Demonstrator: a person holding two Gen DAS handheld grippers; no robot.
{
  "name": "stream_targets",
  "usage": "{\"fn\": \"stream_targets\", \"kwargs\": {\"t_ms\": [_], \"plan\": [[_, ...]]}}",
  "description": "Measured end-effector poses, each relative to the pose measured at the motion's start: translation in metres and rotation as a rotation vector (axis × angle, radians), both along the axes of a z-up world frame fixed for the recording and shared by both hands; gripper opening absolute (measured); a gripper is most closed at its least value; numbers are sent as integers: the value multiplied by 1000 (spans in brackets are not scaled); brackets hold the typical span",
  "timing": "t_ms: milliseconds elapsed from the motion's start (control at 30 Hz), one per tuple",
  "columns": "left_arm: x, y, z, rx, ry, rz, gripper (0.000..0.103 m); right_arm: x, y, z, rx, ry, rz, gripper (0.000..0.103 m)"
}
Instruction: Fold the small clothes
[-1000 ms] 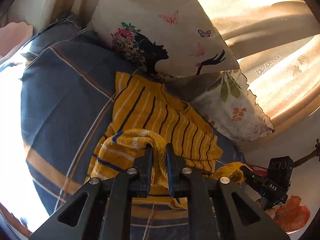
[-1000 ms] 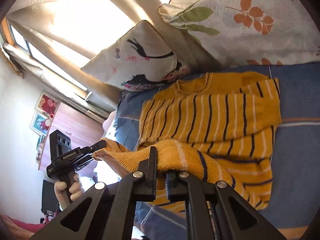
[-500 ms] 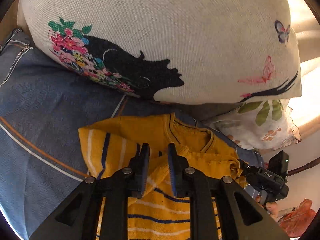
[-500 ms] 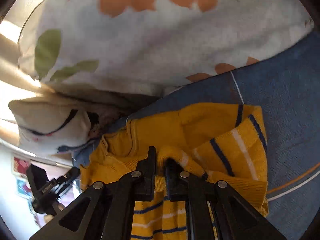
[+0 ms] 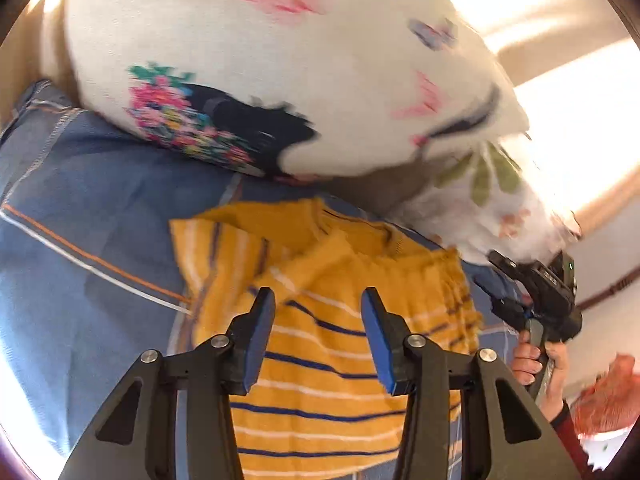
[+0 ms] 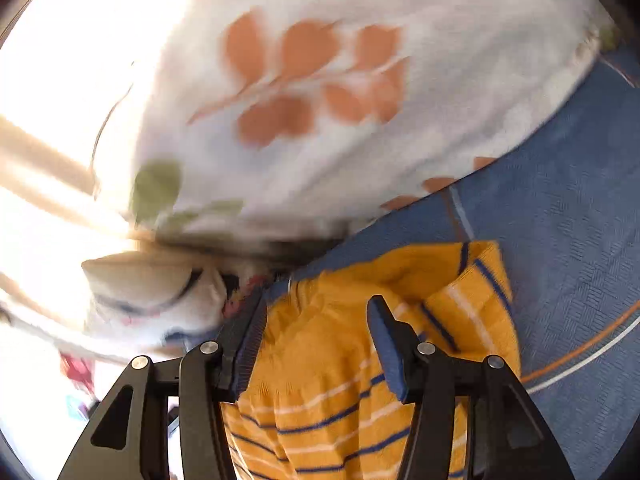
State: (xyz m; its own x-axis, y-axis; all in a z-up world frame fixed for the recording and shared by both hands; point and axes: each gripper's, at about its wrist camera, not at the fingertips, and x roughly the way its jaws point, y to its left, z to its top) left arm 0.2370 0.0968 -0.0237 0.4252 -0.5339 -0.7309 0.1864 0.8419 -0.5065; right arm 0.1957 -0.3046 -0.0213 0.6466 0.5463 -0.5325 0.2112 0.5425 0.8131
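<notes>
A small yellow knit sweater (image 5: 320,344) with blue and white stripes lies folded in half on a blue bedsheet (image 5: 92,208), its lower hem laid up near the collar. My left gripper (image 5: 318,300) is open above the folded hem and holds nothing. My right gripper (image 6: 316,308) is open over the sweater (image 6: 340,380) near its collar and holds nothing. In the left wrist view the right gripper (image 5: 536,292) shows at the sweater's right edge, held by a hand.
A white pillow (image 5: 280,72) with a black silhouette and butterflies lies just behind the sweater. A white pillow with orange leaves (image 6: 340,100) lies beside it. Bright curtains (image 5: 560,40) hang behind. An orange thing (image 5: 604,396) lies at the far right.
Both grippers carried the sweater's hem up to the collar, then opened and let go. The sweater now lies folded in half. Both views are blurred by motion.
</notes>
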Motion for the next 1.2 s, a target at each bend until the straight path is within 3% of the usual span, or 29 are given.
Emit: {"fn": "stream_targets", "kwargs": {"t_ms": [133, 233, 333, 433, 567, 700, 967, 1200], "plan": [[11, -32, -21, 42, 23, -52, 47, 14, 51, -6, -139, 32, 182, 57], [36, -27, -39, 129, 46, 31, 46, 28, 72, -19, -245, 71, 232, 56], [61, 6, -56, 77, 129, 130, 41, 34, 69, -29, -305, 81, 219, 53], [67, 39, -50, 110, 114, 215, 41, 32, 45, -28, -289, 94, 153, 54], [51, 75, -37, 39, 117, 248, 43, 6, 11, -17, -233, 76, 75, 56], [8, 96, -28, 20, 105, 252, 57, -49, -15, -15, -194, 58, 51, 64], [-68, 96, -57, -2, 191, 239, 60, -160, -39, -40, -108, 125, 51, 66], [-104, 75, -81, -105, 227, 243, 65, -184, -27, -66, -18, 136, 51, 67]]}}
